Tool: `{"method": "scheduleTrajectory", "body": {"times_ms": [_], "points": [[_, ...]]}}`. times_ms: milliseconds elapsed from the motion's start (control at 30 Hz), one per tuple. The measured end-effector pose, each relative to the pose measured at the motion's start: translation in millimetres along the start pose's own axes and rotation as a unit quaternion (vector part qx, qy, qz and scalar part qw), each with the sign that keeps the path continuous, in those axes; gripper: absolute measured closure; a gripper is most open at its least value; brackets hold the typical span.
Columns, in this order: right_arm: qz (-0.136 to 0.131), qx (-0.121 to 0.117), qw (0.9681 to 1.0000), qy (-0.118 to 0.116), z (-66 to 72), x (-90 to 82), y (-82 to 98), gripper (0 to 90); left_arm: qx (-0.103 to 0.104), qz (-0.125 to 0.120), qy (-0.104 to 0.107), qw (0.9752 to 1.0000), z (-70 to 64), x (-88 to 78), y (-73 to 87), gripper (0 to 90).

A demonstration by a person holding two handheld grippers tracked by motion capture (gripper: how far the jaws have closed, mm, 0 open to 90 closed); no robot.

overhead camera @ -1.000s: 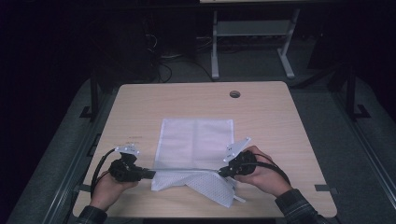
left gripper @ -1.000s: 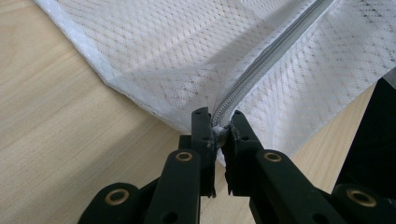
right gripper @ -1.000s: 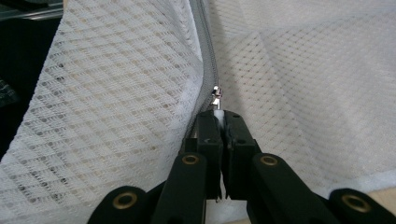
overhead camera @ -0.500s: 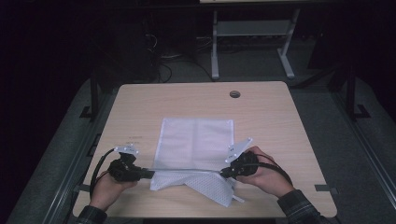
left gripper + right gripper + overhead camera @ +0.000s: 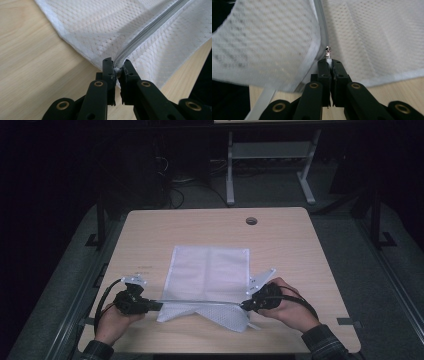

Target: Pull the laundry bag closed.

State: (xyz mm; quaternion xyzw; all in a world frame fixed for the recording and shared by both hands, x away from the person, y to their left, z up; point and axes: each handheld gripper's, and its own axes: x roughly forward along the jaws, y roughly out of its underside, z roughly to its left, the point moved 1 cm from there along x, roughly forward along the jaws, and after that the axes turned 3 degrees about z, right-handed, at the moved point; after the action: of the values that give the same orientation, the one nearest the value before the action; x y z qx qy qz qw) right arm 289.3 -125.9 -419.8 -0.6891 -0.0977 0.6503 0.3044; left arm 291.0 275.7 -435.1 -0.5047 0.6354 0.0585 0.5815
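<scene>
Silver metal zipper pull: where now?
Right gripper view: the silver metal zipper pull sits just above the shut right gripper, at the white mesh laundry bag edge.

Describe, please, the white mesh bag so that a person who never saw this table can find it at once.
On the wooden table, look at the near half, between the two hands. The white mesh bag lies flat there, its near edge lifted and stretched between the left tongs and right tongs. A grey zipper along that edge sets it apart.

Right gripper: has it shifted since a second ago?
No. The right gripper keeps its spot against the table's cable hole, shut on the zipper pull.
</scene>
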Motion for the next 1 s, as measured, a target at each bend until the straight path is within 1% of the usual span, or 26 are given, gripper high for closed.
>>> {"method": "scheduleTrajectory", "body": {"times_ms": [67, 100, 200, 367, 433, 500, 567, 633, 700, 833, 867, 933, 1000], "points": [[-0.005, 0.004, 1.0000, -0.002, -0.4, -1.5, 2.2, 86.7, 0.004, 0.002, 0.000, 1.0000, -1.4, 1.2, -0.3, 83.6], [-0.003, 0.003, 1.0000, 0.001, -0.5, -1.8, 2.6, 86.7, 0.006, 0.003, 0.001, 1.0000, -2.7, 2.3, -0.8, 83.5], [0.007, 0.003, 0.9999, 0.013, -3.4, -1.4, 5.1, 86.7, 0.011, 0.005, 0.006, 0.9999, -5.3, 5.3, -2.6, 83.5], [0.008, 0.005, 0.9995, 0.030, -12.0, -0.5, 6.9, 86.6, 0.022, -0.001, 0.006, 0.9997, -7.1, 11.2, -6.1, 82.5], [0.008, 0.007, 0.9994, 0.033, -14.7, -0.8, 8.1, 86.3, 0.027, -0.005, 0.007, 0.9996, -7.4, 13.5, -7.3, 80.8], [0.002, 0.010, 0.9991, 0.040, -17.2, -1.1, 9.7, 85.1, 0.031, -0.007, 0.006, 0.9995, -7.6, 14.9, -8.5, 76.9], [-0.003, 0.013, 0.9991, 0.041, -18.6, -1.9, 11.2, 81.1, 0.034, -0.012, 0.009, 0.9993, -7.8, 15.4, -9.2, 72.0], [-0.006, 0.019, 0.9991, 0.038, -18.8, -3.0, 12.9, 74.9, 0.035, -0.019, 0.006, 0.9992, -8.4, 14.7, -9.5, 64.6], [-0.011, 0.025, 0.9989, 0.038, -18.9, -4.4, 14.7, 72.1, 0.036, -0.027, 0.008, 0.9989, -8.3, 13.0, -10.2, 57.3], [-0.023, 0.035, 0.9985, 0.036, -19.5, -6.8, 18.2, 59.8, 0.040, -0.038, 0.008, 0.9985, -8.8, 9.3, -10.6, 45.4], [-0.027, 0.042, 0.9981, 0.036, -19.9, -7.5, 19.2, 55.5, 0.041, -0.041, 0.007, 0.9983, -8.8, 8.6, -10.7, 42.9], [-0.037, 0.049, 0.9973, 0.040, -20.9, -8.8, 21.7, 50.0, 0.041, -0.045, 0.004, 0.9981, -8.6, 7.2, -10.6, 37.4], [-0.046, 0.061, 0.9958, 0.050, -22.1, -9.9, 24.5, 43.0, 0.041, -0.049, 0.001, 0.9979, -8.0, 6.0, -10.3, 33.1]]}}
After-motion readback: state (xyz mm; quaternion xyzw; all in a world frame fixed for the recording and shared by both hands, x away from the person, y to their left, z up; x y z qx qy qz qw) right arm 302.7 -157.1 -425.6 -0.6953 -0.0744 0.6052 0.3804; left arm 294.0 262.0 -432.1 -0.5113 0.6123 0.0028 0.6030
